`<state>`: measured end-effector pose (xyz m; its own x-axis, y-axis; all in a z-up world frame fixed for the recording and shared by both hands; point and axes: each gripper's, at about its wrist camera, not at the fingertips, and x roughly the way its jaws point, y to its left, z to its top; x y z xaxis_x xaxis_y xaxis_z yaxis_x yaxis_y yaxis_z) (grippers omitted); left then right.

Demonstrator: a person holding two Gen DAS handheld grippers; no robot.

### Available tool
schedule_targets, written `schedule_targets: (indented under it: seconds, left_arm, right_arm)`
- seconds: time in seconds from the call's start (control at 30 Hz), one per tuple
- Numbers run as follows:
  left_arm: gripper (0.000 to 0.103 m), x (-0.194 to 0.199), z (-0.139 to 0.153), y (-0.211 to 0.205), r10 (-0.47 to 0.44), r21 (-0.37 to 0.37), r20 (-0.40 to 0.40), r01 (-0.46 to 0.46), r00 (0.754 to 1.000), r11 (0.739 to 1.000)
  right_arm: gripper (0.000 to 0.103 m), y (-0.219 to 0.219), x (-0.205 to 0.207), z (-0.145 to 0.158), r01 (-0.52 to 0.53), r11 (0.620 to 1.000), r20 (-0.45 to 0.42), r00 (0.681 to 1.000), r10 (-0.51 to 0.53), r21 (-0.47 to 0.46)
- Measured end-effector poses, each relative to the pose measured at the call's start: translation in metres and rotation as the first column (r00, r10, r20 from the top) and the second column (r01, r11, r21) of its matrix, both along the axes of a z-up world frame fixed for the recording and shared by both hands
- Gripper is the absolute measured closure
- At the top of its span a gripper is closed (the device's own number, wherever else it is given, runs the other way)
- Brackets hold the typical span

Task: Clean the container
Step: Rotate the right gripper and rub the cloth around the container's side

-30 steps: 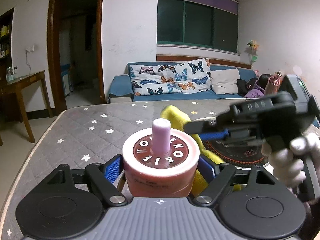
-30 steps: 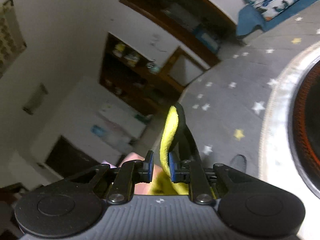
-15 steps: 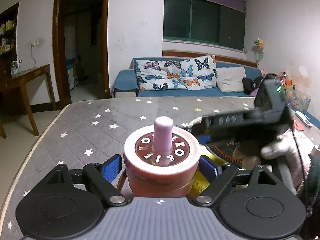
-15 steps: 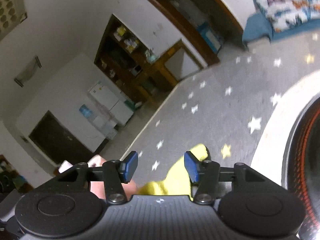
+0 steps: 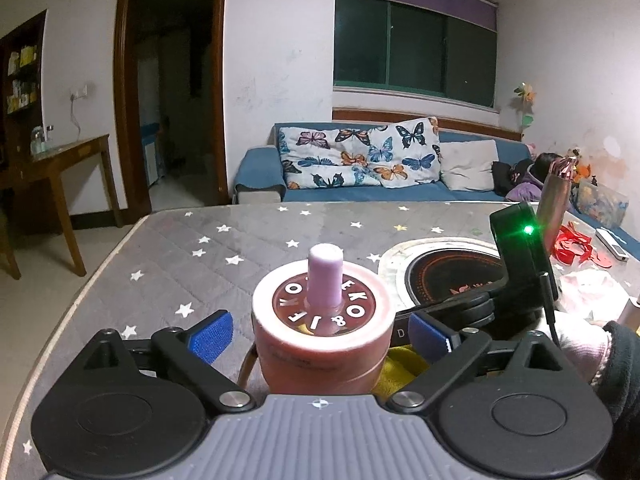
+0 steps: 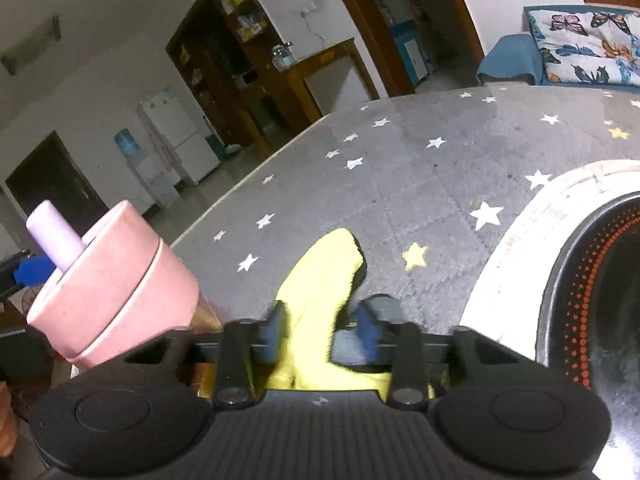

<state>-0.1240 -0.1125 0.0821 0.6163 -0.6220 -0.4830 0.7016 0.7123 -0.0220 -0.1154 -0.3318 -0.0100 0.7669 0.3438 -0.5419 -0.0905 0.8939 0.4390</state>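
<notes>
**A:** Left hand-held gripper (image 5: 320,334) has the pink container (image 5: 322,336) between its blue pads, one pad at 9 o'clock and one at 3 o'clock of the lid. Looks clamped on it to me, the pads sit right against the sides. Lid has a brown disc with white letters and a pale purple spout (image 5: 325,276) standing straight up in the middle.

**B:** And the right one?

**A:** Right hand-held gripper (image 6: 320,330) is spread apart, not clenched. The yellow cloth (image 6: 320,292) lies between its fingers on the grey star-print surface (image 6: 420,152), but the pads stand off on both sides of it. They're a bit blurred, so I can't swear neither one brushes it.

**B:** Where's the container from that side?

**A:** At about 9 o'clock in the right wrist view, tilted, just beside the cloth. In the left wrist view a bit of yellow shows under the container at 4 o'clock.

**B:** Anything else nearby?

**A:** A round black cooktop (image 5: 452,276) with an orange ring set into the surface, at 2 o'clock from the container. Blue sofa (image 5: 260,172) with butterfly cushions behind, at 12.
</notes>
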Motion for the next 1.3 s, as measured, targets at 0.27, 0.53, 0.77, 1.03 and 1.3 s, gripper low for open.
schedule_targets:
  seconds: [0.27, 0.53, 0.77, 1.03, 1.3]
  left_arm:
    - [0.019, 0.005, -0.007, -0.004, 0.005, 0.016, -0.016, -0.005, 1.000, 1.000]
    - [0.021, 0.010, -0.007, -0.001, -0.005, -0.003, -0.037, 0.005, 0.999, 1.000]
    - [0.021, 0.009, -0.012, 0.002, -0.004, -0.005, -0.038, 0.004, 0.999, 1.000]
    - [0.021, 0.012, -0.012, 0.004, -0.007, -0.007, -0.039, 0.006, 0.999, 1.000]
    - [0.021, 0.013, -0.011, 0.005, -0.009, -0.003, -0.031, 0.009, 0.999, 1.000]
  right_arm:
    - [0.092, -0.038, -0.013, 0.009, 0.006, 0.947, 0.066, 0.997, -0.029, 0.321]
    - [0.095, -0.072, -0.031, 0.021, -0.159, 0.721, 0.223, 0.975, 0.006, 0.674]
    - [0.095, -0.066, -0.019, -0.006, -0.166, 0.600, 0.144, 0.986, 0.085, 0.782]
    - [0.095, -0.068, -0.007, -0.043, -0.056, 0.528, 0.004, 0.995, 0.099, 0.848]
    - [0.092, -0.053, -0.005, -0.043, 0.025, 0.754, -0.090, 0.995, 0.046, 0.656]
